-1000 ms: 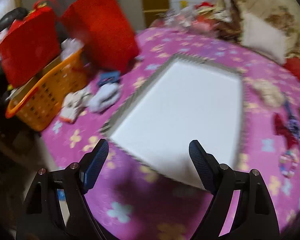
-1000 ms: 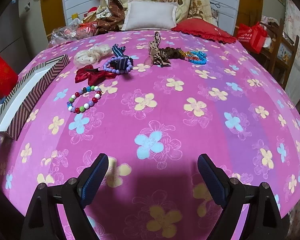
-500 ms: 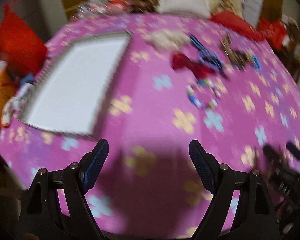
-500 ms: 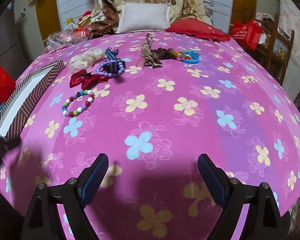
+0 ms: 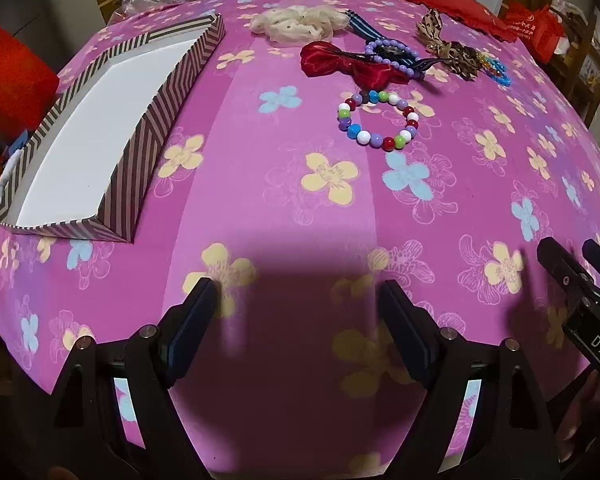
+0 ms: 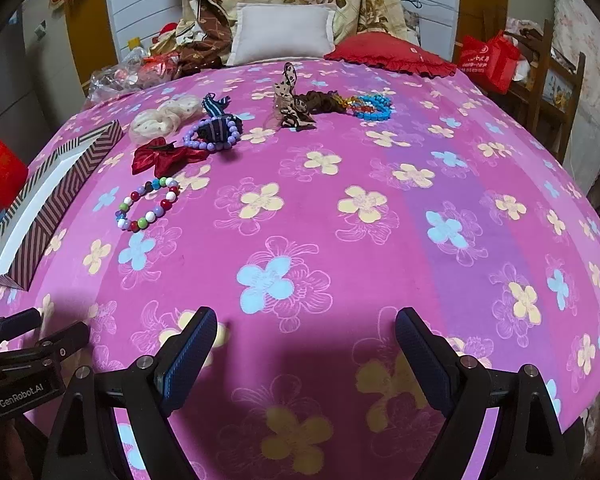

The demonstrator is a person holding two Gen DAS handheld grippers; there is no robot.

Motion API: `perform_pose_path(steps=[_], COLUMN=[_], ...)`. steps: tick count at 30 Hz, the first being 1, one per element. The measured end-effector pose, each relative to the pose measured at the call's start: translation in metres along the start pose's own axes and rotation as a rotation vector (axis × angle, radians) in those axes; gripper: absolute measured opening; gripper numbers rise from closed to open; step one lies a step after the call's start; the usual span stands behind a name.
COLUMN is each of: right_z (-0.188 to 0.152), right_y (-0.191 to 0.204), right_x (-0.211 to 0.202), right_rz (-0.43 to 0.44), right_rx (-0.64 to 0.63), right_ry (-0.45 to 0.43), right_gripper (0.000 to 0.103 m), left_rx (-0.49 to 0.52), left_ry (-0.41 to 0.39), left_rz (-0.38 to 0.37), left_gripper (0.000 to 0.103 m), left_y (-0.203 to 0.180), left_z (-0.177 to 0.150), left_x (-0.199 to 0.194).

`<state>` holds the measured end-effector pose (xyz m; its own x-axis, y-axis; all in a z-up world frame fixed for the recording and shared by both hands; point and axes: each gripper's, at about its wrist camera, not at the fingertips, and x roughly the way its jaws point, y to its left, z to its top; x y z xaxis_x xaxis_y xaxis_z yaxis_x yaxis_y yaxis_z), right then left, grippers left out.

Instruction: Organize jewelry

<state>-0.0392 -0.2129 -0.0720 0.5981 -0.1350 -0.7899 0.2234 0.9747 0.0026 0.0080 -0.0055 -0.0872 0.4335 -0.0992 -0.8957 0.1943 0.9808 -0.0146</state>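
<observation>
We log both tongs, left tongs (image 5: 296,312) and right tongs (image 6: 304,344), spread apart and empty; multicoloured round-bead bracelet (image 5: 378,123) beside red satin bow (image 5: 352,65); striped cardboard box (image 5: 140,120) apart on the flowered pink bed cover (image 5: 300,200).

Black left gripper (image 5: 294,328) frames, blue ribbed pads (image 5: 190,328) (silver screws).

Near half of pink flowered bedspread (image 5: 300,208) bare, open passage. Striped cardboard box (image 5: 140,128) blocks frame left; multicoloured bead bracelet (image 5: 378,122) and red satin bow (image 5: 348,64) crowd upper centre.
</observation>
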Motion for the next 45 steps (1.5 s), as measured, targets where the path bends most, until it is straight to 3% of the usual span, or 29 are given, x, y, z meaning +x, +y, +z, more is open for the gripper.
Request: perform_pose_path(steps=[6, 19, 22, 28, 31, 42, 45], right_z=[0.000, -0.001, -0.002, -0.002, -0.003, -0.007, -0.006], right_y=[0.000, 0.005, 0.007, 0.011, 0.016, 0.022, 0.018], right_x=[0.000, -0.006, -0.011, -0.013, -0.014, -0.012, -0.010], right_rz=[0.000, -0.011, -0.027, -0.050, -0.055, -0.059, -0.056], right_rx=[0.000, -0.020, -0.033, -0.043, -0.060, -0.081, -0.067], right_ry=[-0.002, -0.010, -0.016, -0.007, -0.006, 0.007, 0.014], right_gripper=[0.089, 0.089, 0.089, 0.089, 0.089, 0.089, 0.089], left_rx=[-0.046, -0.019, -0.015, 0.000, 0.000, -0.038, -0.078], left_ry=[-0.005, -0.013, -0.032, -0.194, -0.237, -0.156, -0.103], left_rz=[0.020, 0.005, 0.004, 0.058, 0.103, 0.199, 0.173], left_gripper=[0.101, 0.102, 0.095, 0.095, 0.095, 0.093, 0.075], left_y=[0.006, 0.003, 0.002, 0.012, 0.028, 0.085, 0.092], left_z=[-0.001, -0.004, -0.007, 0.001, 0.008, 0.054, 0.052], left_x=[0.007, 0.007, 0.001, -0.041, -0.051, -0.012, -0.003])
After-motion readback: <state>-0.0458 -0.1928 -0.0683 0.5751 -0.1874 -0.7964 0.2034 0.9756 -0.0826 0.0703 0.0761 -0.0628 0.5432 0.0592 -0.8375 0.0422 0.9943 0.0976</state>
